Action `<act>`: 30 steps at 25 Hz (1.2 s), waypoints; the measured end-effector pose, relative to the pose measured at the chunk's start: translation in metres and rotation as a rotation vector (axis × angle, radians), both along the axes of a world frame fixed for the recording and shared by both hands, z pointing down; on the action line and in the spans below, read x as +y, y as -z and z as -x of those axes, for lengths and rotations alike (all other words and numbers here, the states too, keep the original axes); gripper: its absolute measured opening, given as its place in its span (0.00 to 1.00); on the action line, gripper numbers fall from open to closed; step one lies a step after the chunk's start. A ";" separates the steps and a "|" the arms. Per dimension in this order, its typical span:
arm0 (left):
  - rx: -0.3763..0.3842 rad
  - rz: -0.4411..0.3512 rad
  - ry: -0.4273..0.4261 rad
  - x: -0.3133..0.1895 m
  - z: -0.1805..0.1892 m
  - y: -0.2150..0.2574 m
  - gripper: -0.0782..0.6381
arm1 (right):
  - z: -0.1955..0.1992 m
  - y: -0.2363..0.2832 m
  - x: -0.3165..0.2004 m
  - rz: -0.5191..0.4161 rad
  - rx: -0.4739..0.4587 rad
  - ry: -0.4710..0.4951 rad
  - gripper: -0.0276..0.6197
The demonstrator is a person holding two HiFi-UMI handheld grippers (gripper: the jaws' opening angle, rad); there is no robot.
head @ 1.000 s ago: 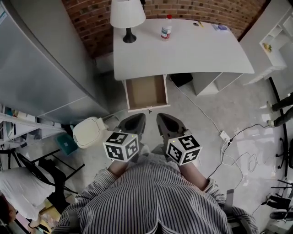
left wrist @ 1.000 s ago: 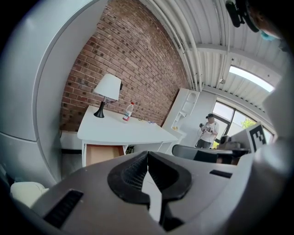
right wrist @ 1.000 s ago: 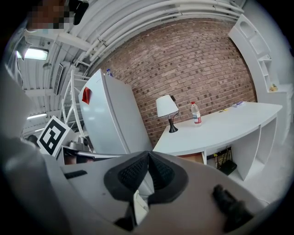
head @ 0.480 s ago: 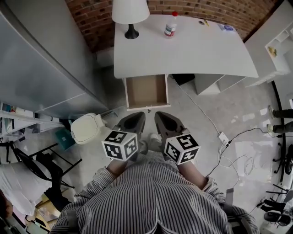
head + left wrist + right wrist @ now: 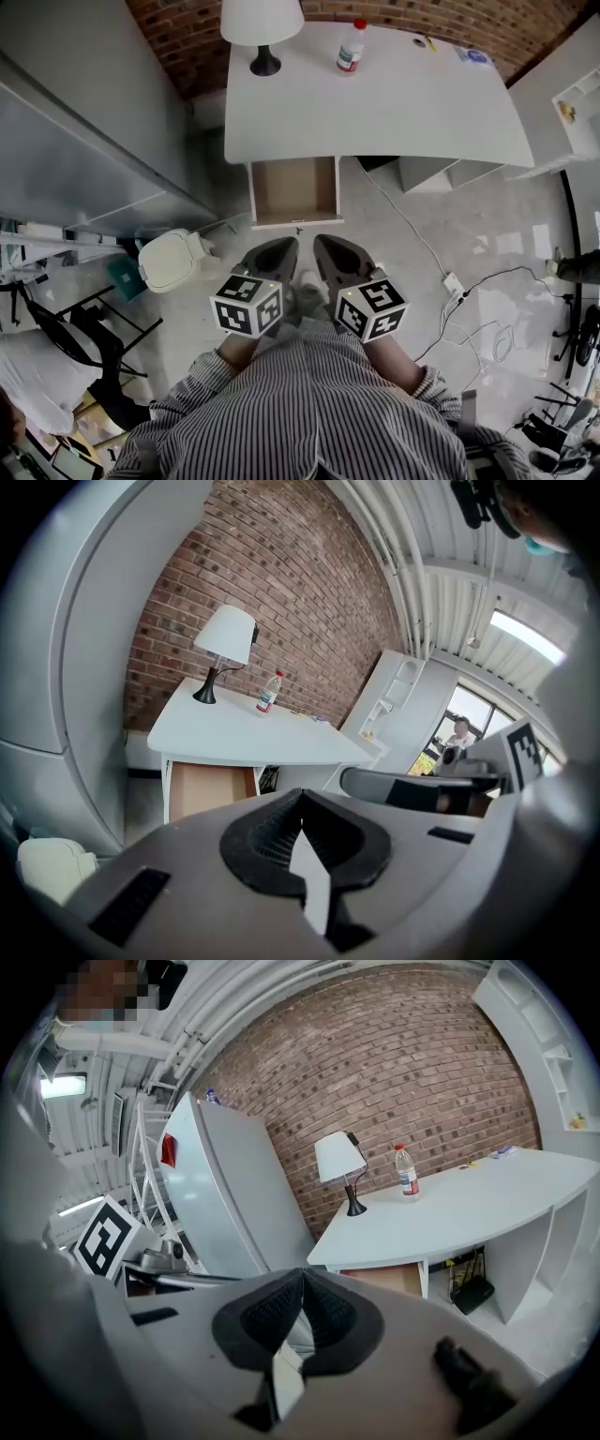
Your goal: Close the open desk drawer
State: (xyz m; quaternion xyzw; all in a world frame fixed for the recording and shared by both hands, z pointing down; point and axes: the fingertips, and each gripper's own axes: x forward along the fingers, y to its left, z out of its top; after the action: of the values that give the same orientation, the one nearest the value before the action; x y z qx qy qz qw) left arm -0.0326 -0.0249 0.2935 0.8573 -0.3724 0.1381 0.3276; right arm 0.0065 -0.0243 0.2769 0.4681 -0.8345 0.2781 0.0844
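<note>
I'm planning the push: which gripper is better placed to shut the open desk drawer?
Left, though only marginally. The left gripper and the right gripper are both shut, empty and short of the drawer, but the left one points nearer the middle of its front panel.

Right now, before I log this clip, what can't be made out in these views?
Lamp: shade top cut off by the head view's upper edge.
Bottle label: too small to read in any view.
Small items at the desk's far corner: too small to identify.
Drawer front: left gripper view, hidden behind the left hand-held gripper.
</note>
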 end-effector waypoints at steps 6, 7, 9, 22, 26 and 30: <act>-0.005 -0.028 0.019 -0.021 0.006 -0.009 0.13 | 0.004 -0.019 -0.013 0.033 -0.008 0.047 0.07; -0.006 -0.025 0.024 -0.024 0.007 -0.012 0.13 | 0.004 -0.022 -0.016 0.038 -0.010 0.046 0.07; -0.002 -0.014 0.033 -0.028 0.007 -0.020 0.13 | 0.002 -0.030 -0.022 0.050 -0.011 0.047 0.07; -0.036 0.086 0.090 -0.042 0.007 -0.089 0.13 | 0.002 -0.095 -0.042 0.137 0.005 0.067 0.07; -0.067 0.094 0.083 -0.048 0.007 -0.115 0.13 | 0.004 -0.119 -0.047 0.159 0.005 0.070 0.07; -0.075 0.113 0.103 -0.051 0.010 -0.138 0.13 | 0.001 -0.143 -0.048 0.177 0.017 0.061 0.07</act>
State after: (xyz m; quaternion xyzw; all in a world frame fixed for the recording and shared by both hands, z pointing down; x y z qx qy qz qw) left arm -0.0424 -0.0756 0.4316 0.8113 -0.4196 0.1740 0.3680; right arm 0.0054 -0.0720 0.4200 0.4356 -0.8197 0.3442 0.1408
